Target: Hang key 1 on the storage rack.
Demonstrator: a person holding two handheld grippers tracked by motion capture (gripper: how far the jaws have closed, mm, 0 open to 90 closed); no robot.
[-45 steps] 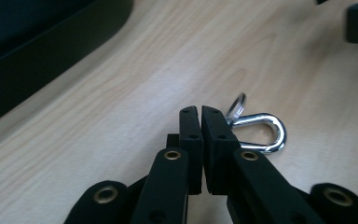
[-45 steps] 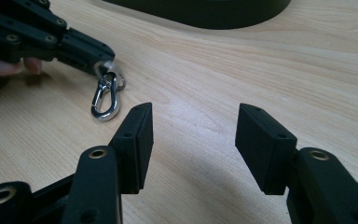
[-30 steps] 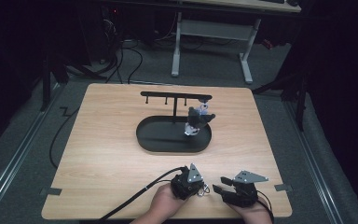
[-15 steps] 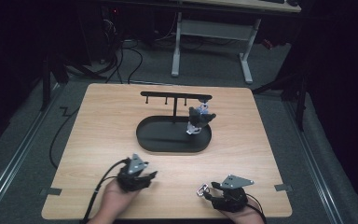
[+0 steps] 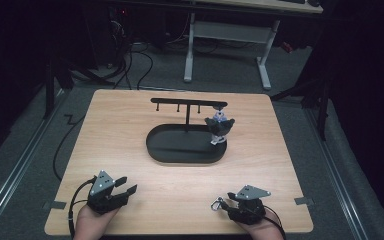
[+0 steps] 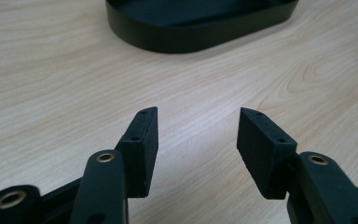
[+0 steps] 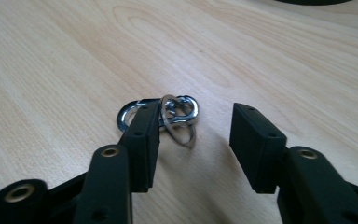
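A cluster of silver metal key rings (image 7: 179,116) lies on the wooden table, between the tips of my right gripper (image 7: 196,112). Its jaws have just been closing, but a gap remains and the rings sit against the left pad (image 7: 144,140) only. In the high view the rings (image 5: 216,204) show just left of the right gripper (image 5: 228,203) at the front right edge. My left gripper (image 5: 126,184) rests at the front left, open with nothing between its jaws (image 6: 199,114). A small dark figure keychain (image 5: 220,126) hangs from the black hook rack (image 5: 187,102).
The rack stands in a black oval tray (image 5: 155,150) at the table's middle, its near rim showing in the left gripper view (image 6: 191,42). A cable (image 5: 62,150) trails off the table's left side. A desk frame (image 5: 225,35) stands beyond the far edge.
My left gripper has moved left along the front edge, away from the right gripper, and its jaws have opened. The key rings stayed by the right gripper, which barely moved.
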